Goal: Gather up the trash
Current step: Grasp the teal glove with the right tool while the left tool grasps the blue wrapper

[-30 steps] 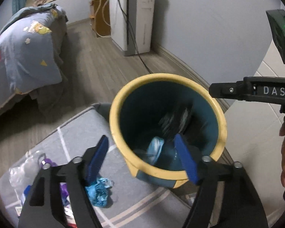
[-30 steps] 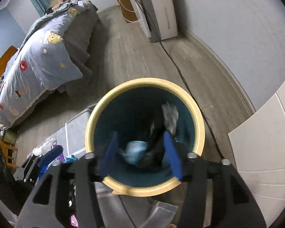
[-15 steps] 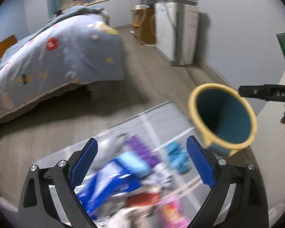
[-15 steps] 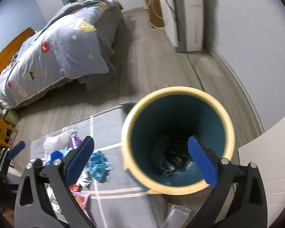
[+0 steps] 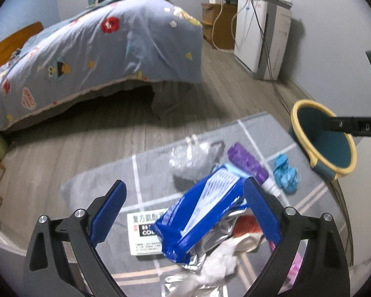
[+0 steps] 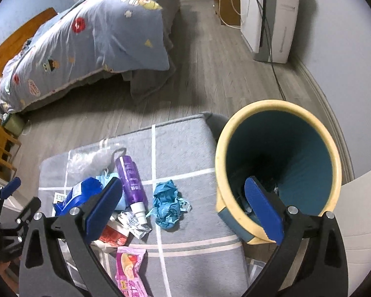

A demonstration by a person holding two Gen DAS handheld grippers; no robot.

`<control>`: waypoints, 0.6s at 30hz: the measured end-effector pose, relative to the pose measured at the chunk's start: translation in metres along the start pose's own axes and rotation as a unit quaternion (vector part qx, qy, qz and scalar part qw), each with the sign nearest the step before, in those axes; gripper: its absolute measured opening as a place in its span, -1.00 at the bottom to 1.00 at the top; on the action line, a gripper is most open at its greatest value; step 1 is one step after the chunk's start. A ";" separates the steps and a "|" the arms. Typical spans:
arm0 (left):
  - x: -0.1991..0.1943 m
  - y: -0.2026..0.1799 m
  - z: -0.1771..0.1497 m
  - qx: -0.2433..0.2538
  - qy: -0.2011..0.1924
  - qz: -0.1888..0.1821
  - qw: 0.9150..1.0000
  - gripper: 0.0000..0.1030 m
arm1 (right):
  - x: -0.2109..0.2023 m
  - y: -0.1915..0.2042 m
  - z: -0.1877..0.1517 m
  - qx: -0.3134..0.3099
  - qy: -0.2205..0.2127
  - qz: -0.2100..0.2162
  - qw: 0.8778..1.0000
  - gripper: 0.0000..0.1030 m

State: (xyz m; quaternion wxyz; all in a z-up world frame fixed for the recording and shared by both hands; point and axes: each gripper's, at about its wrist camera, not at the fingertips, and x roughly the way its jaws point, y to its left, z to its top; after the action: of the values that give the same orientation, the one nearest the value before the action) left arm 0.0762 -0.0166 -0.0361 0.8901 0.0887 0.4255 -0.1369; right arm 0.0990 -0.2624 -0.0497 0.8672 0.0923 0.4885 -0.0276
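On the grey mat (image 6: pixel 185 153) with white lines, the trash lies in a heap near the left edge. The mat is spread on a grey wood floor (image 6: pixel 210 74), and the floor between the mat and the bed (image 6: pixel 86 37) is open. The bin (image 6: pixel 279 168), blue-green inside with a yellow rim, stands at the mat's right edge and hangs a little over it, with some trash down at its bottom.

Both tools are spread wide and pinch nothing. The left tool (image 5: pixel 185 212) hangs over the heap, and the blue packet (image 5: pixel 205 212) shows between its blue pads without touching them. The right tool (image 6: pixel 183 210) hangs over the mat's right part; one pad is in front of the heap and the other is in front of the bin's mouth.

A crumpled blue paper (image 6: pixel 169 204) lies alone in the middle of the mat, apart from the bin. Just left of it lies a purple bottle (image 6: pixel 131 180) with a white cap. A clear plastic bag (image 6: pixel 91 159) sits at the far left corner. A pink wrapper (image 6: pixel 128 269) lies near the front edge. A white box (image 5: pixel 146 232) under the blue packet has Chinese writing and the letters "COL". The right tool's arm, seen from the left view, reads "DAS".

The bed has a blue cover with cartoon pictures. A white machine (image 5: pixel 259 37) with cords stands by the grey wall
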 end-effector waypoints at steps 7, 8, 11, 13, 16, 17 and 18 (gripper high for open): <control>0.019 0.000 -0.022 0.029 0.033 -0.011 0.999 0.84 | 0.026 0.012 -0.004 0.024 0.029 -0.010 0.999 0.89; 0.020 0.001 -0.023 0.029 0.037 -0.014 0.999 0.84 | 0.031 0.014 -0.005 0.027 0.035 -0.013 0.999 0.89; 0.028 0.003 -0.029 0.027 0.051 -0.022 0.998 0.84 | 0.044 0.020 -0.009 0.024 0.052 -0.022 0.998 0.89; 0.033 0.003 -0.034 0.030 0.062 -0.022 0.997 0.84 | 0.054 0.023 -0.013 0.019 0.064 -0.032 0.997 0.89; 0.038 0.003 -0.037 0.035 0.069 -0.024 0.997 0.84 | 0.066 0.022 -0.018 0.029 0.082 -0.036 0.996 0.88; 0.040 0.003 -0.038 0.032 0.071 -0.027 0.997 0.83 | 0.070 0.021 -0.020 0.034 0.088 -0.036 0.995 0.81; 0.042 0.003 -0.038 0.030 0.077 -0.033 0.996 0.82 | 0.074 0.020 -0.022 0.037 0.096 -0.036 0.994 0.66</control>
State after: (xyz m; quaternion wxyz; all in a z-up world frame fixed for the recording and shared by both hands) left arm 0.0745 -0.0103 -0.0930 0.8467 0.1114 0.4909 -0.1721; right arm 0.1223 -0.2353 -0.1210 0.8109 0.1094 0.5709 -0.0676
